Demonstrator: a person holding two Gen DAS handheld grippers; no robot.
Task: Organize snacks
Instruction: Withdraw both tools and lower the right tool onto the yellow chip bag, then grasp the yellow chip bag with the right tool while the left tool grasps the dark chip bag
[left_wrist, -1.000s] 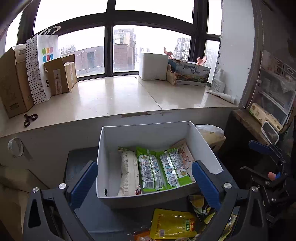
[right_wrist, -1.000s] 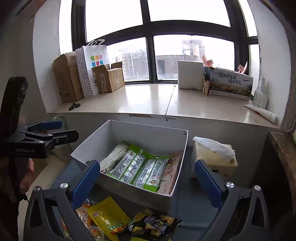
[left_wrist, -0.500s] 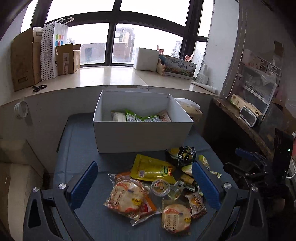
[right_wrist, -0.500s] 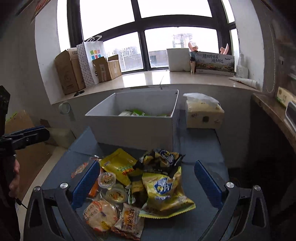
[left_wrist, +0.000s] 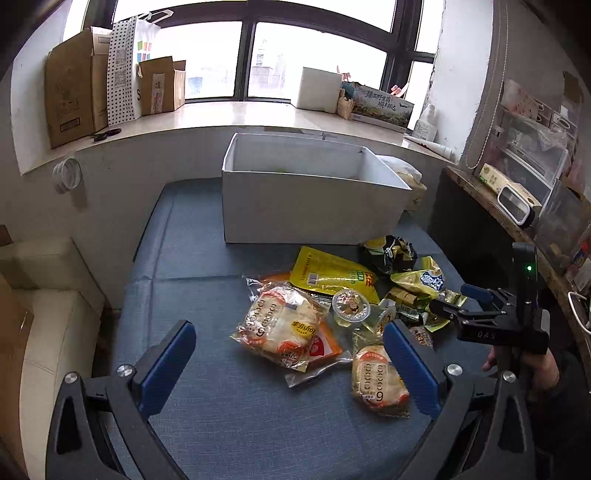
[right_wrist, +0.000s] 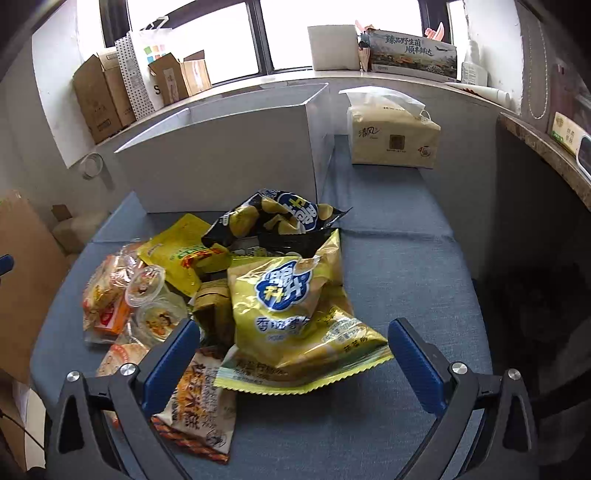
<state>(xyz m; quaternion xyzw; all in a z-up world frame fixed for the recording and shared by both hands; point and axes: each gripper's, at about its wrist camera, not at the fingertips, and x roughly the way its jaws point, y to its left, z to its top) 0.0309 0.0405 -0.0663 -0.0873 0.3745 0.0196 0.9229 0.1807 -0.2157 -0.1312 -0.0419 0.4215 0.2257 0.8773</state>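
A white open box (left_wrist: 310, 206) (right_wrist: 225, 151) stands at the back of the blue cushioned surface (left_wrist: 207, 295). In front of it lies a heap of snacks: two wrapped buns (left_wrist: 280, 326) (left_wrist: 376, 382), a yellow pouch (left_wrist: 328, 273), jelly cups (left_wrist: 350, 304), a black chip bag (right_wrist: 273, 218) and a yellow chip bag (right_wrist: 295, 314). My left gripper (left_wrist: 291, 365) is open, low over the buns. My right gripper (right_wrist: 291, 362) is open, with the yellow chip bag between its fingers but not clamped. The right gripper (left_wrist: 480, 314) also shows in the left wrist view at the heap's right edge.
A tissue pack (right_wrist: 391, 136) sits right of the box. The window sill (left_wrist: 229, 114) holds cardboard boxes (left_wrist: 74, 85), a paper bag, scissors and a white box. A wooden shelf (left_wrist: 509, 206) runs along the right. A hand (left_wrist: 535, 369) holds the right gripper.
Both grippers have pulled back from over the box and dropped low toward the snack heap. The box's contents have gone out of sight behind its front wall.
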